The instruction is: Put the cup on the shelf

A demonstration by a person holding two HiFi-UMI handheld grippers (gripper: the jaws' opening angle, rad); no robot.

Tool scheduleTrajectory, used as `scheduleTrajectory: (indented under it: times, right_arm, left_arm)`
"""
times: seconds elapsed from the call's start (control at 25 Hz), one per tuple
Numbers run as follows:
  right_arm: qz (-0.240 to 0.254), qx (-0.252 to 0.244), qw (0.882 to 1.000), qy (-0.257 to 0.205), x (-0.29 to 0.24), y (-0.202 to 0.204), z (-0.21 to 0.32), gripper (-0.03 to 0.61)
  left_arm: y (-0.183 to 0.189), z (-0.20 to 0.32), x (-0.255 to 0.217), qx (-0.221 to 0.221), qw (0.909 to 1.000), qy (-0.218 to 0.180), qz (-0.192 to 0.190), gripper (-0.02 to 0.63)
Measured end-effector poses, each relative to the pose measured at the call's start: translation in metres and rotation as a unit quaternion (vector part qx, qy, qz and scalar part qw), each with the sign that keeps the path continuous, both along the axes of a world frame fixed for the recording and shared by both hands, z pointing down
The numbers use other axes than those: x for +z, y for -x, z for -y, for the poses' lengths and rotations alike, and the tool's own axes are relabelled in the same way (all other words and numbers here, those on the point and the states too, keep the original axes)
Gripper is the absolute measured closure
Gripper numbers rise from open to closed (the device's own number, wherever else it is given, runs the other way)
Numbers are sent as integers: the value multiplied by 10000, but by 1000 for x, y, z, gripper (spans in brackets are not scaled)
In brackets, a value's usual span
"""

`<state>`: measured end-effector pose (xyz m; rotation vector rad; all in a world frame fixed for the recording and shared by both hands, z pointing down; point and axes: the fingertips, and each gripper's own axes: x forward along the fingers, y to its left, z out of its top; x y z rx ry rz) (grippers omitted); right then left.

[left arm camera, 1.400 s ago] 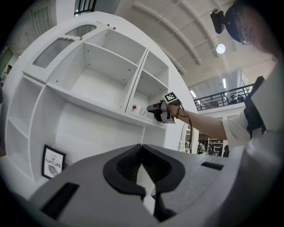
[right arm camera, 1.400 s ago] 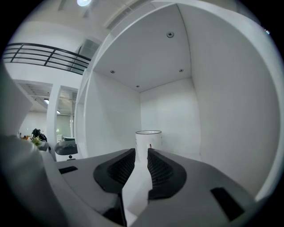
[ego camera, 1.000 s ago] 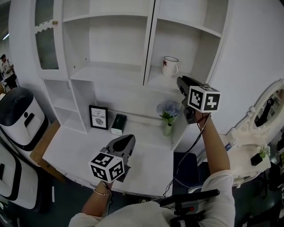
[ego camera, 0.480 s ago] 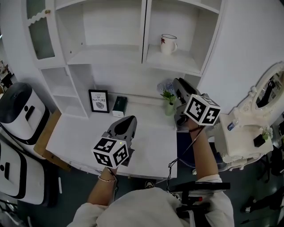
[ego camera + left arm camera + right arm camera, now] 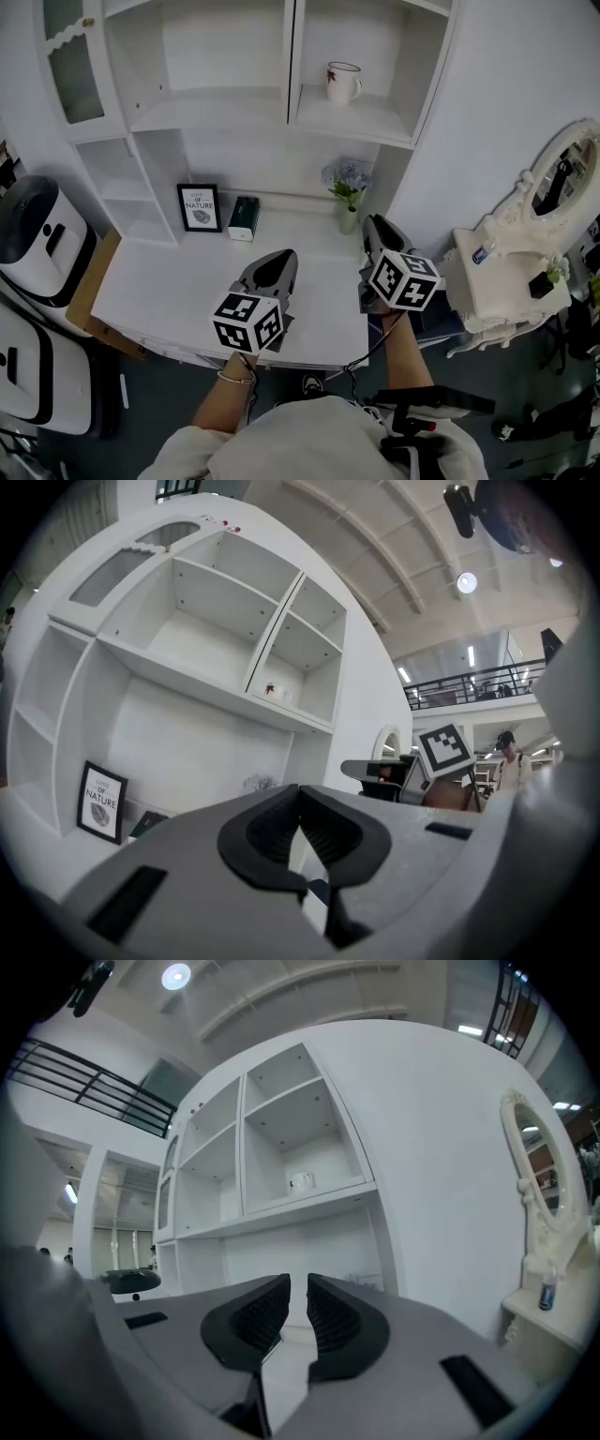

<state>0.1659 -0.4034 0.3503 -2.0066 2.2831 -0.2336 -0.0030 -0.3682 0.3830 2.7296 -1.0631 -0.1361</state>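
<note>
A white cup with a red print stands upright on the right-hand upper shelf of the white cabinet, alone there. It also shows small in the left gripper view as the cup and in the right gripper view as the cup. My right gripper hovers low over the desk's right end, far below the cup; its jaws stand a narrow slit apart with nothing between them. My left gripper hangs over the desk's front, its jaws shut and empty.
On the white desk stand a framed print, a dark green box and a small vase of flowers against the back wall. A white appliance sits at the left, an ornate white dresser with mirror at the right.
My right gripper has drawn back from the shelf beside the cup and come down to desk level. The left gripper has stayed over the desk's front. The cup stays on the shelf.
</note>
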Motion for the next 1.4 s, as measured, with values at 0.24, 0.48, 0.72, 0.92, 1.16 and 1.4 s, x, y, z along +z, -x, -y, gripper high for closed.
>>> scheduleTrajectory:
  times: [0.24,0.48,0.72,0.92,1.16,1.4]
  right_arm:
    - [-67,260,9996,65,33,-7,-25,523]
    - [-173,318,9992,-138,46,-3,-43,549]
    - [-206,373,9991,37,63,-8,-52,554]
    - [-140,385,9991,70,68,-14,-52,554]
    - [-337,332,9988,117,67,-27,-55,554]
    - [-423,279,9986,163,60,-52,-58,554]
  left_arm:
    - [-9,-5,21,-29,9998,194,-10,604]
    - [-12,-6,33,-120,9995,277,30,604]
    - [-16,-6,39,-137,9993,355,26,604]
    - [-21,-4,41,-290,9992,237,169,604]
    - [-35,1,42,-434,9985,340,32,604]
    - [-53,2,29,-634,9975,267,-142,604]
